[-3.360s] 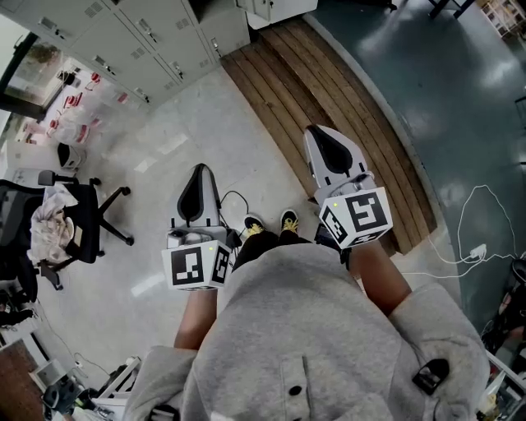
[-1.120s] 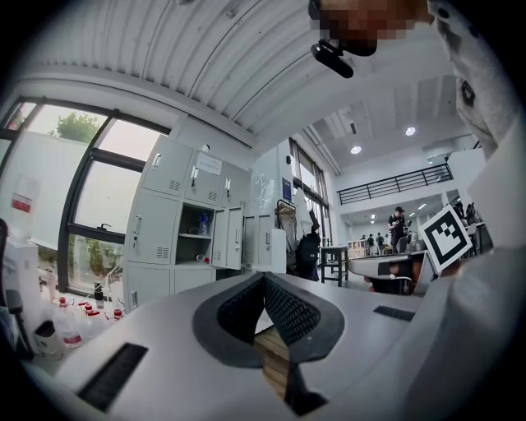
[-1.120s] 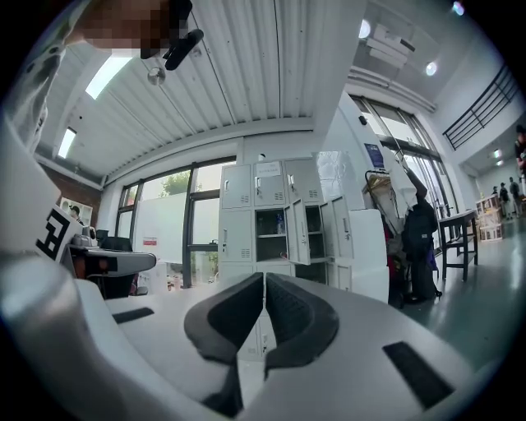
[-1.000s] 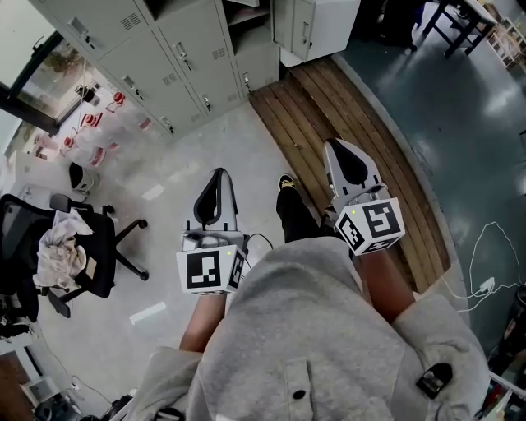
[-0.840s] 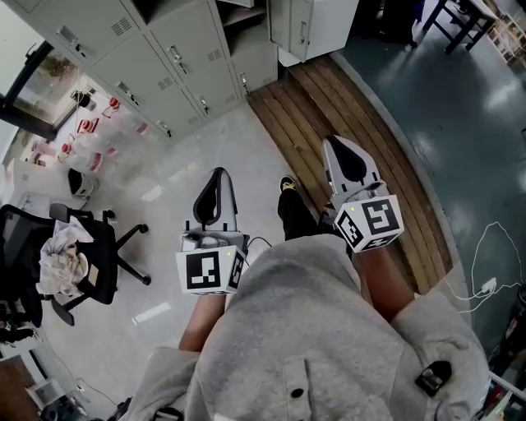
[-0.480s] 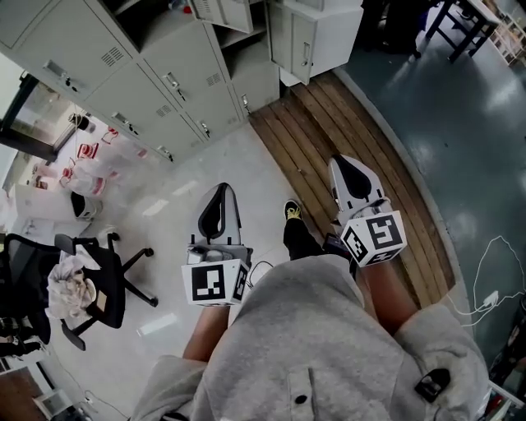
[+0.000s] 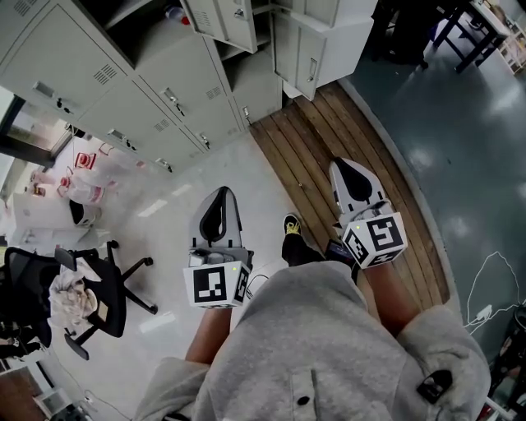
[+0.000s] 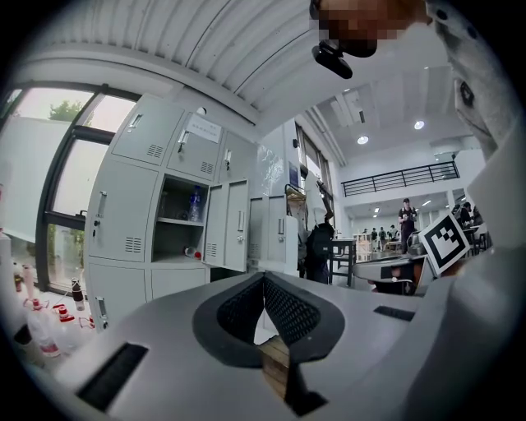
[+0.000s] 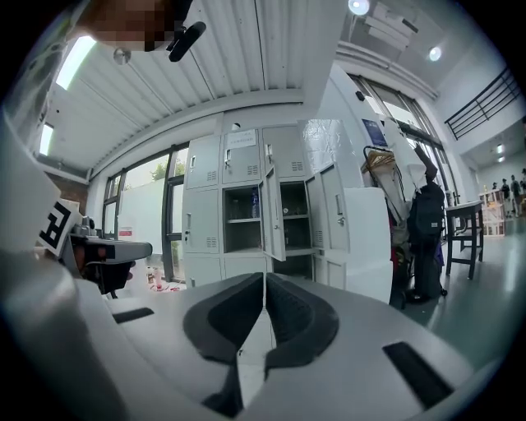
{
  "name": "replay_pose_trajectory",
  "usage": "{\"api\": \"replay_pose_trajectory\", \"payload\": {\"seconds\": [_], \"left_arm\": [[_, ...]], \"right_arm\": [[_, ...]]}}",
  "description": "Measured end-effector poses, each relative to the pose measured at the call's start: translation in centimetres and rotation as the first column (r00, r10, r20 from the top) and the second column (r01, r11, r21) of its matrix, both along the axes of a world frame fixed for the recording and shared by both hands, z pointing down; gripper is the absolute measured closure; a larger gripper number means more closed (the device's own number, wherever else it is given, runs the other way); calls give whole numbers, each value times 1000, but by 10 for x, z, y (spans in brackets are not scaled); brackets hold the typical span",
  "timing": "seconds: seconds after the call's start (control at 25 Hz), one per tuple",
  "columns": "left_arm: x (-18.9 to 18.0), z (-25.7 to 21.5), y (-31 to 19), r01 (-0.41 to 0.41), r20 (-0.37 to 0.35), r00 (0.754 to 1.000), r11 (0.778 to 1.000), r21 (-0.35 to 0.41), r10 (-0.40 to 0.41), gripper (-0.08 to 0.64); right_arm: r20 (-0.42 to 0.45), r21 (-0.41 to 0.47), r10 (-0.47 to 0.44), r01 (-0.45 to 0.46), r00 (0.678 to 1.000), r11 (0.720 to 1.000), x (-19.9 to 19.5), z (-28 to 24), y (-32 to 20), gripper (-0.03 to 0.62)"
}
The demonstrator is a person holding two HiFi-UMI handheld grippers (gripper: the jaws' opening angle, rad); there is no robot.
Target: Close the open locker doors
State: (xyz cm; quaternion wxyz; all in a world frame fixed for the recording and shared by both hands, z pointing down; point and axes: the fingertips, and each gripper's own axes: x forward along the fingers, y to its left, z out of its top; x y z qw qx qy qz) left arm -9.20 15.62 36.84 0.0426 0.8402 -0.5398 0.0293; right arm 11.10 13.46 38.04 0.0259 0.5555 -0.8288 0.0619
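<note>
Facing the lockers (image 7: 99,74), you hold left gripper (image 7: 220,193) and right gripper (image 7: 345,164) level, both jaws closed and empty, well short of the open locker doors (image 7: 220,20). Closed tips could slip off a door's edge, or a hard shove could bounce it open.

Ahead of us the lockers (image 7: 123,90) stand in a row, with the open locker doors (image 7: 223,20) swung out near its right end. The wooden floor strip (image 7: 329,140) runs from there along our right. An office chair (image 7: 86,296) sits at our left, and bottles (image 8: 37,333) stand on the floor left of the lockers.
</note>
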Motion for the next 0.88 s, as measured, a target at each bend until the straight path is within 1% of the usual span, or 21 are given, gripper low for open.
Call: {"api": "replay_pose_trajectory", "payload": {"seconds": [0.28, 0.56, 0.88], "left_arm": [[11, 1, -52, 8, 13, 1000, 1000, -17, -8, 549], [28, 5, -101, 16, 28, 999, 999, -33, -15, 549], [40, 4, -142, 46, 53, 998, 999, -29, -45, 549]], "right_arm": [[-11, -12, -6, 6, 1000, 1000, 15, 1, -57, 558], [-23, -20, 3, -3, 1000, 1000, 45, 5, -112, 558], [-30, -19, -1, 1, 1000, 1000, 73, 13, -166, 557]]}}
